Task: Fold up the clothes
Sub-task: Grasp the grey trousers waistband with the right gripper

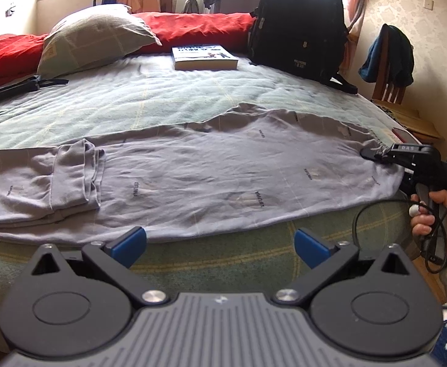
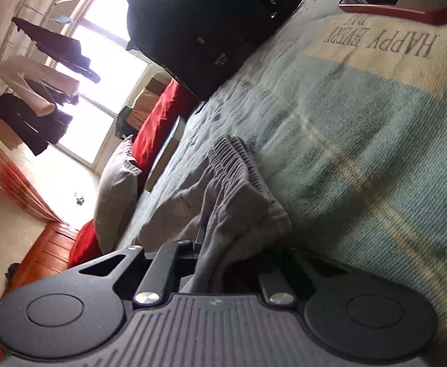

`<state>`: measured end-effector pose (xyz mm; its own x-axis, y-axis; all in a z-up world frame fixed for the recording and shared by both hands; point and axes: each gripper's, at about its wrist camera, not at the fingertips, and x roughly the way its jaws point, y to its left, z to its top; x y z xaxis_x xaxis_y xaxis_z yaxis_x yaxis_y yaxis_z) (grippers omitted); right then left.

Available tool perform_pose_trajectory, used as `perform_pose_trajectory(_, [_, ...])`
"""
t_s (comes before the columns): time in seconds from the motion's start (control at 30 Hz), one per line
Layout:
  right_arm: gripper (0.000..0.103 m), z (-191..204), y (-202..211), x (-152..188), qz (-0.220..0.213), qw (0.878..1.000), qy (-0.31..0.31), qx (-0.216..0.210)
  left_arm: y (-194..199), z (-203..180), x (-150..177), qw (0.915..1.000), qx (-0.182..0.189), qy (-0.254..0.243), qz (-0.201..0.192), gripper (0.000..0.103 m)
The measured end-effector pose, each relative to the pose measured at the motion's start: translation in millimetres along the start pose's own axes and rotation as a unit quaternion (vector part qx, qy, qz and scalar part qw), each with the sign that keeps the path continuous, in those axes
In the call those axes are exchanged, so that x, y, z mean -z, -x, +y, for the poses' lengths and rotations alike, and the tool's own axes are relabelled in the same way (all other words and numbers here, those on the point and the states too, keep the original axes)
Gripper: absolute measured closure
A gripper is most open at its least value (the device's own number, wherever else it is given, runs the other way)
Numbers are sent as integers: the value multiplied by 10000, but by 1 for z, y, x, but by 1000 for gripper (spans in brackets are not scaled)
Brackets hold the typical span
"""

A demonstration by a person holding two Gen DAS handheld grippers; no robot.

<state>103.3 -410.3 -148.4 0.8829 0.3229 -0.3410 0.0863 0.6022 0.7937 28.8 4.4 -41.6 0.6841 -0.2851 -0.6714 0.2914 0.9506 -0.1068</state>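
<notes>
Grey printed trousers [image 1: 208, 168] lie spread sideways across the green checked bedspread [image 1: 162, 104], their leg ends folded back on the left [image 1: 76, 177]. My left gripper [image 1: 220, 241] hovers open at the bed's near edge, just short of the trousers' hem, with nothing between its blue pads [image 1: 131, 241]. At the right end, a hand [image 1: 437, 214] holds my right gripper [image 1: 373, 154], which is clamped on the waistband. The right wrist view shows the ribbed waistband [image 2: 238, 168] bunched between the shut right gripper [image 2: 220, 257], whose fingertips are hidden by cloth.
Further back on the bed are a grey pillow [image 1: 98, 39], a book [image 1: 205, 58], a black backpack [image 1: 299, 21], a black strap [image 1: 24, 87] and a red blanket [image 1: 199, 27]. A red phone [image 2: 407, 6] lies near the right edge. A chair [image 1: 388, 58] draped with clothes stands beyond.
</notes>
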Motion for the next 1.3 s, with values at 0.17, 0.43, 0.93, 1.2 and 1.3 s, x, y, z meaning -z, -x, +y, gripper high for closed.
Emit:
perform_pose_trajectory(0.17, [96, 4, -2, -4, 90, 9997, 3, 247, 5, 5, 0, 10000, -2, -49, -6, 1])
perform_pose_trajectory(0.43, [94, 79, -9, -1, 200, 9819, 1623, 951, 19, 24, 0, 10000, 5, -76, -34, 1])
perform_pose_trajectory(0.93, [93, 209, -31, 33, 540, 9394, 3356, 443, 38, 65, 5, 9999, -107, -50, -43, 1])
perform_pose_trajectory(1.2, [93, 268, -59, 60, 937, 9129, 3973, -67, 49, 87, 9, 9998, -160, 45, -84, 1])
perform_pose_trajectory(1.3, [93, 286, -69, 73, 1103, 9000, 4212, -208, 53, 96, 9, 9999, -95, 36, -57, 1])
